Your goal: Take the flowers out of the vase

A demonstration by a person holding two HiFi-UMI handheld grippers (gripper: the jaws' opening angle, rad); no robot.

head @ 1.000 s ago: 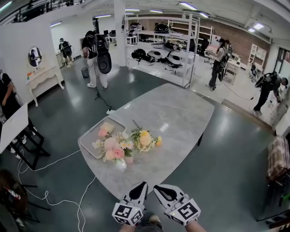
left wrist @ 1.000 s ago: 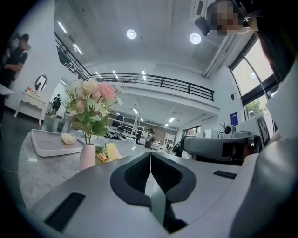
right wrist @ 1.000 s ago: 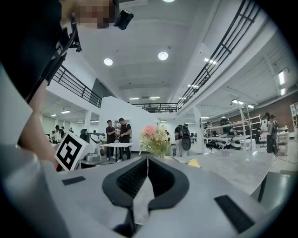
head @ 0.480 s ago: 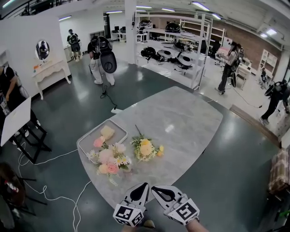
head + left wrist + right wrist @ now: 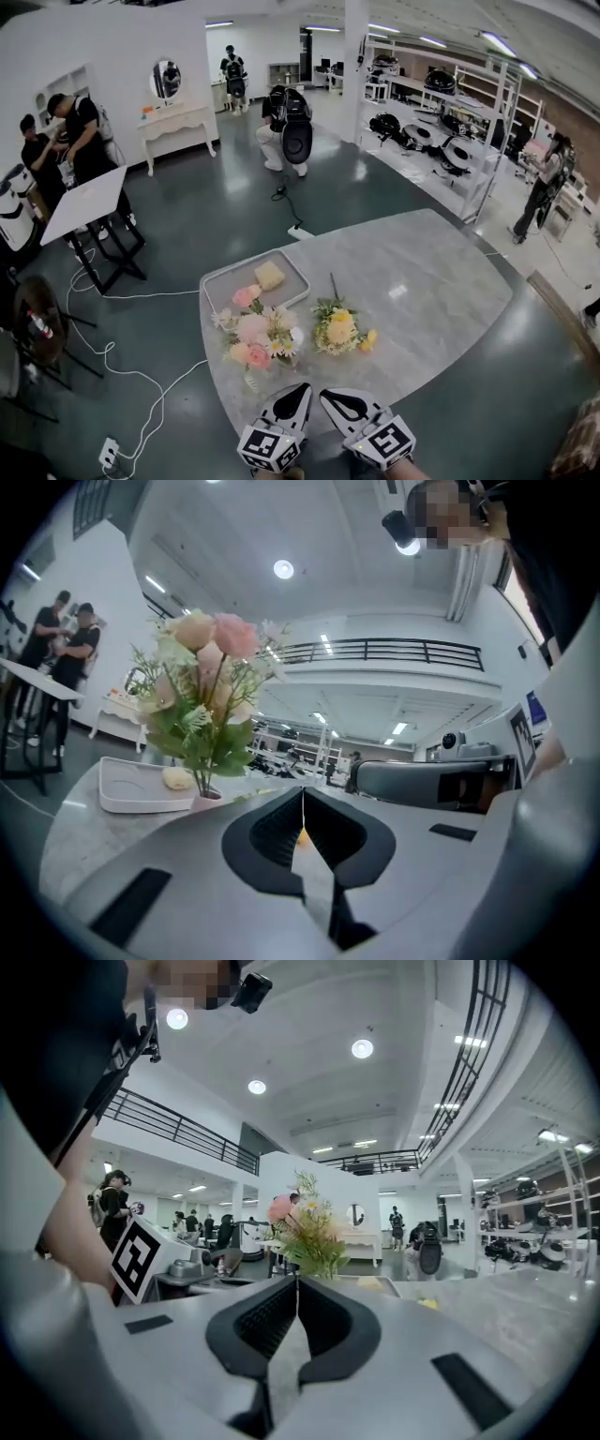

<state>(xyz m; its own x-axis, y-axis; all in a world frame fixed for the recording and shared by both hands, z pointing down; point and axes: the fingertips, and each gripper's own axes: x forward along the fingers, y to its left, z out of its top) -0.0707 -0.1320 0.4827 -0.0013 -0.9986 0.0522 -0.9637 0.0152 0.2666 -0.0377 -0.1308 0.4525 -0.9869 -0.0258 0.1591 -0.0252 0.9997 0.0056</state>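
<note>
On the grey table (image 5: 422,281) near its front edge stands a bouquet of pink and cream flowers (image 5: 258,337) in a small pale vase (image 5: 206,802). A yellow bunch (image 5: 339,330) lies loose on the table to its right. My left gripper (image 5: 300,388) and right gripper (image 5: 327,395) hover side by side at the table's near edge, just short of the flowers, both shut and empty. The left gripper view has the bouquet (image 5: 208,686) upright at the left of the jaws. In the right gripper view the bouquet (image 5: 305,1222) rises just beyond the jaw tips.
A grey tray (image 5: 225,281) behind the vase holds a pink flower (image 5: 246,296) and a yellow piece (image 5: 269,275). Cables (image 5: 141,375) trail over the floor at the left. People stand at a white board table (image 5: 84,202), and shelving (image 5: 441,141) fills the back.
The head view has swung to the left, so the table and flowers sit further right and lower in it. Both grippers remain shut at the bottom edge.
</note>
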